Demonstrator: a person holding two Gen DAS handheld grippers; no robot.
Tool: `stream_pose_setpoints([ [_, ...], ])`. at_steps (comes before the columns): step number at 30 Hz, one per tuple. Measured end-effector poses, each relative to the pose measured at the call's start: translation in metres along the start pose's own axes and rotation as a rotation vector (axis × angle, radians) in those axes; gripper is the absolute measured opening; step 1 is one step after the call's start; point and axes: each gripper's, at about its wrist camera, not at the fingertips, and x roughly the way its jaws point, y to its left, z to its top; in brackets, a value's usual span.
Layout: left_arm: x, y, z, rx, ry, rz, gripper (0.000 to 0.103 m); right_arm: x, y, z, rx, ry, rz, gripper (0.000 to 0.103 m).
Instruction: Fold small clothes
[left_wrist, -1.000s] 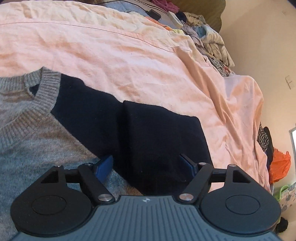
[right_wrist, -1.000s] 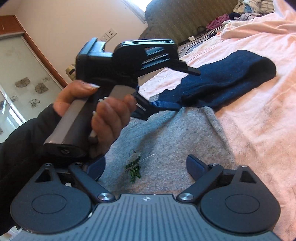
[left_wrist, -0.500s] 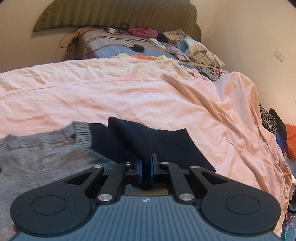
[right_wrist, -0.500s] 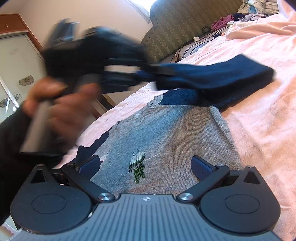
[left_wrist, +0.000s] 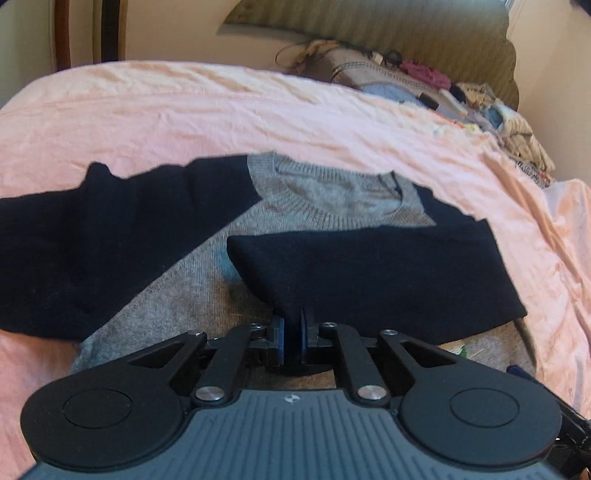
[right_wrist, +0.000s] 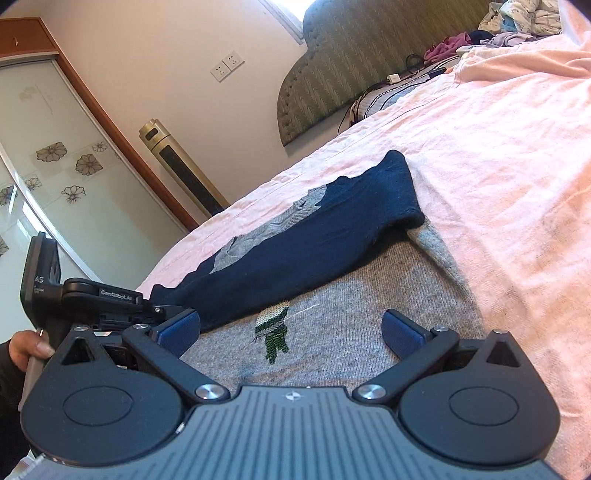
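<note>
We're looking at a small grey knit sweater (left_wrist: 207, 295) with navy sleeves, spread flat on the pink bedsheet (left_wrist: 258, 122), its ribbed round collar (left_wrist: 325, 192) pointing away from us toward the green headboard (left_wrist: 369, 33) in the left wrist view, so its long axis runs from our grippers up the bed. On its chest we see a little green and white stitched figure (right_wrist: 275, 328). One navy sleeve (left_wrist: 388, 273) is folded across the grey front, lying crosswise just under the collar, and our left gripper (left_wrist: 292, 334) has its fingers clenched on the edge of that sleeve near the cuff, the dark cloth pinched between the blue pads. The other sleeve (left_wrist: 92, 236) stretches straight out sideways over the sheet. From the right wrist view the folded sleeve runs as a dark band across the sweater's upper part. Our right gripper (right_wrist: 290, 330) hovers low over the sweater's lower front, its fingers spread wide and gripping nothing. A pile of clothes (left_wrist: 513, 133) sits at the bed's far corner.
</note>
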Motion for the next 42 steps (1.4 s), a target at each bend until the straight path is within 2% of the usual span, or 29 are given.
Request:
stream_pose_setpoints([
  [3,-0.026,-0.011,0.0,0.046,-0.111,0.031,0.008,-0.004,0.001,0.014,0.048,0.022,-0.007,0.103],
  [5,-0.039,-0.019,0.005,0.07,-0.184,0.049,0.009,-0.012,0.002,0.035,0.072,-0.036,0.022,0.103],
  [7,-0.042,-0.026,0.008,0.07,-0.219,0.019,0.009,-0.01,0.006,0.061,0.042,-0.083,0.021,0.103],
  [9,-0.034,-0.03,0.009,0.051,-0.211,-0.024,0.011,0.008,0.008,0.086,-0.008,-0.077,-0.024,0.103],
  [11,-0.013,-0.037,0.007,0.033,-0.162,-0.069,0.014,0.04,0.004,0.106,-0.028,-0.038,-0.076,0.103],
  [12,0.001,-0.04,0.003,0.042,-0.135,-0.073,0.015,0.057,-0.001,0.112,-0.024,-0.009,-0.096,0.103],
  [13,0.016,-0.042,0.0,0.051,-0.111,-0.046,0.015,0.075,-0.006,0.115,-0.033,0.027,-0.129,0.103],
  [15,0.044,-0.037,-0.008,0.029,-0.05,0.009,0.014,0.106,-0.012,0.112,-0.088,0.104,-0.245,0.103],
  [16,0.044,-0.03,-0.014,0.019,-0.109,-0.025,0.015,0.12,-0.015,0.105,-0.144,0.15,-0.319,0.103],
  [18,0.045,-0.018,-0.023,0.004,-0.148,-0.077,0.015,0.13,-0.008,0.077,-0.373,0.135,-0.388,0.103],
  [19,0.044,-0.014,-0.026,0.003,-0.162,-0.098,0.015,0.132,-0.002,0.07,-0.42,0.144,-0.408,0.103],
  [21,0.042,-0.007,-0.031,0.02,-0.187,-0.132,0.015,0.131,-0.003,0.07,-0.401,0.134,-0.412,0.103],
  [24,0.028,-0.001,-0.034,0.005,-0.195,-0.114,0.015,0.13,-0.002,0.071,-0.409,0.136,-0.417,0.103],
  [25,0.016,0.004,-0.034,-0.016,-0.204,-0.086,0.018,0.129,-0.003,0.07,-0.406,0.134,-0.415,0.103],
  [27,-0.011,0.028,-0.038,-0.057,-0.274,-0.052,0.042,0.127,-0.003,0.072,-0.397,0.127,-0.406,0.103],
  [28,-0.027,0.047,-0.041,-0.095,-0.333,-0.027,0.077,0.126,-0.004,0.073,-0.39,0.122,-0.401,0.103],
  [29,-0.041,0.067,-0.046,-0.142,-0.398,0.015,0.102,0.125,-0.004,0.073,-0.382,0.119,-0.395,0.103],
  [31,-0.072,0.118,-0.056,-0.273,-0.558,0.129,0.103,0.124,-0.005,0.074,-0.377,0.116,-0.39,0.103],
  [32,-0.083,0.147,-0.058,-0.349,-0.584,0.179,0.103,0.124,-0.004,0.073,-0.378,0.116,-0.392,0.103],
  [34,-0.101,0.213,-0.062,-0.578,-0.597,0.248,0.103,0.125,-0.004,0.073,-0.381,0.117,-0.395,0.103],
  [36,-0.114,0.269,-0.075,-0.826,-0.638,0.24,0.103,0.125,-0.005,0.074,-0.379,0.115,-0.395,0.103],
  [37,-0.118,0.298,-0.084,-0.965,-0.66,0.213,0.103,0.125,-0.005,0.073,-0.377,0.114,-0.396,0.103],
  [38,-0.119,0.318,-0.091,-1.058,-0.669,0.187,0.103,0.125,-0.005,0.073,-0.377,0.113,-0.396,0.103],
  [40,-0.114,0.347,-0.1,-1.171,-0.681,0.128,0.102,0.125,-0.005,0.074,-0.377,0.113,-0.397,0.103],
  [41,-0.114,0.35,-0.098,-1.163,-0.706,0.129,0.102,0.125,-0.005,0.074,-0.377,0.112,-0.398,0.103],
  [42,-0.112,0.353,-0.094,-1.156,-0.696,0.143,0.102,0.125,-0.004,0.073,-0.378,0.113,-0.398,0.103],
])
